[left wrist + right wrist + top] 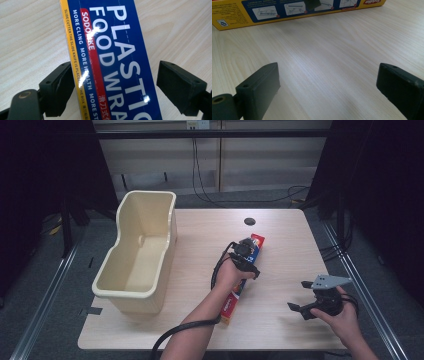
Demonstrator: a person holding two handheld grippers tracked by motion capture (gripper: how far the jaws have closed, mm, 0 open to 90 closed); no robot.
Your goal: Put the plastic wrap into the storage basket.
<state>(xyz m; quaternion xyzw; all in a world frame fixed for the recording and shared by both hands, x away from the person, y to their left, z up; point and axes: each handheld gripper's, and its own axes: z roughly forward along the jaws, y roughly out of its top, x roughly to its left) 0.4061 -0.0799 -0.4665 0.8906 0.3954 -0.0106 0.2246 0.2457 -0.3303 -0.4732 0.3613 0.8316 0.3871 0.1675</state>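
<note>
Under the left gripper (248,256), the plastic wrap box (239,292) is partly hidden.

Black hand-held gripper (248,261), trailing cable; right one (306,300) grey-plated.

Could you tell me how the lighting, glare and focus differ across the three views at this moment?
High view: the table is evenly lit while the surroundings fall dark, and detail is soft. Left gripper view: bright glare spots streak the glossy plastic wrap box, lettering crisp, and the nearest jaw parts are slightly blurred. Right gripper view: the wood grain is sharp mid-frame, the black jaws are a little soft, with faint shadows on the table.
</note>
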